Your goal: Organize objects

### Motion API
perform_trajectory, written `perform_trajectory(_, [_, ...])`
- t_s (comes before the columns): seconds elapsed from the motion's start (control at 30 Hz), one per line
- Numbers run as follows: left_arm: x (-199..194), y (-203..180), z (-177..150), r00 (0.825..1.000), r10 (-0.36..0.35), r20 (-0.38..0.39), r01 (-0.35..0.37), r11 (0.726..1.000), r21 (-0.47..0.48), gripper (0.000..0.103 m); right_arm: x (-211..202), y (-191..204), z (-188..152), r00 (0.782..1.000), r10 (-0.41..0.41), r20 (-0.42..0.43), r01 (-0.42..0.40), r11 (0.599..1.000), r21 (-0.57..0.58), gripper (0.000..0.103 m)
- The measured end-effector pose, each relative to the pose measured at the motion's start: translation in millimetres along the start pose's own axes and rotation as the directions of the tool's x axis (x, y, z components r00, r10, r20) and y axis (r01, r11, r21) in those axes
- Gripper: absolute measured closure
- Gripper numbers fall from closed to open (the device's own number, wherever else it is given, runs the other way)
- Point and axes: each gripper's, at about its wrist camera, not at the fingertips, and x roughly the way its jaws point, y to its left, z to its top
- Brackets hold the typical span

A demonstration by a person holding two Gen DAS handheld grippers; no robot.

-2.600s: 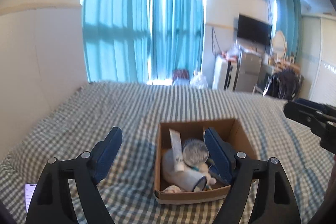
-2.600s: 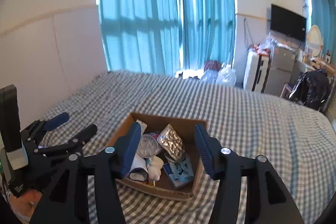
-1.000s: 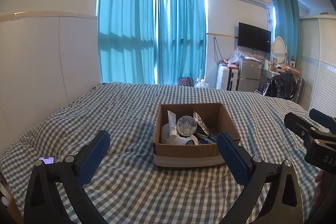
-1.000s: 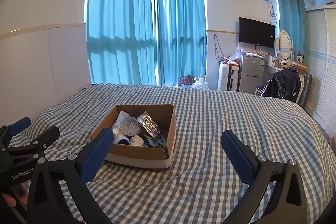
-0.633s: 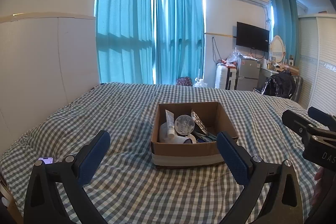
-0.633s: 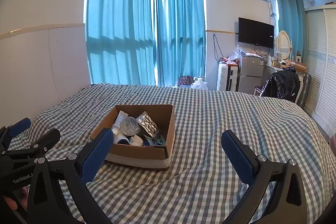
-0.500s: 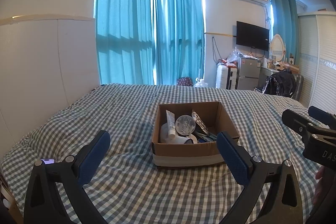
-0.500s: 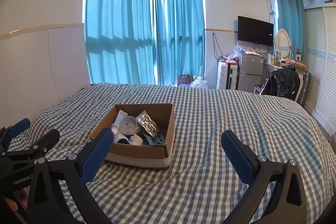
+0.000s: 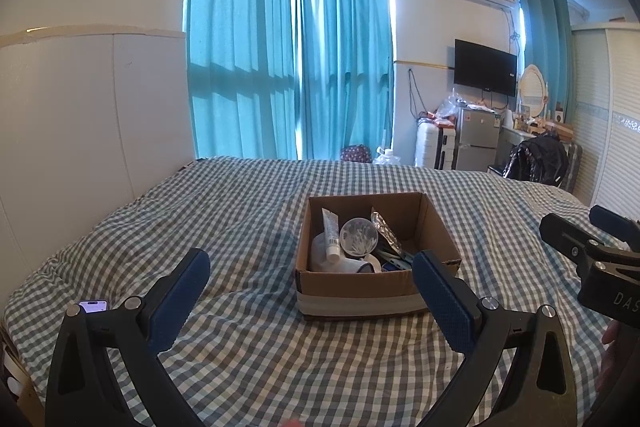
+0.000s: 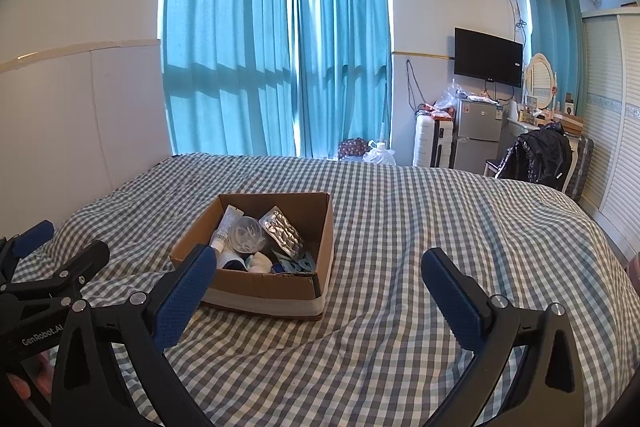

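Note:
An open cardboard box (image 9: 360,291) (image 10: 260,285) sits on a checked bed cover. It holds a white tube (image 9: 331,239) (image 10: 226,227), a clear round lid (image 9: 358,235) (image 10: 248,230), a silver foil pack (image 9: 385,231) (image 10: 282,227) and other small items. My left gripper (image 9: 310,301) is held open in front of the box, nothing between its blue pads. My right gripper (image 10: 318,293) is open too, to the right of the box and short of it, empty. Each gripper shows at the edge of the other's view.
A phone (image 9: 93,305) lies on the bed cover at the near left. The bed (image 10: 440,227) stretches wide to the right and behind the box. A white wall panel runs along the left. Curtains, a small fridge (image 10: 478,125), a suitcase and a chair with a dark jacket stand beyond the bed.
Both grippers have pulled back and up from inside the box to well in front of it, and opened wider. Over the last half second little has moved.

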Motion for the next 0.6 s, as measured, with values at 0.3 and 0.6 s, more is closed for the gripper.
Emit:
perform_trajectory(0.3, [1.4,0.5,-1.4,1.000,0.003,-0.007,-0.003,1.000,0.006,0.000,0.4,0.4,-1.6,1.000,-0.001,-0.002,0.001,1.000,-0.004,0.000])
perform_trajectory(0.6, [3.5,4.7,-3.5,1.000,0.004,-0.017,-0.004,1.000,-0.006,0.000,1.9,0.8,-3.5,1.000,-0.003,-0.008,0.003,1.000,-0.004,0.000])
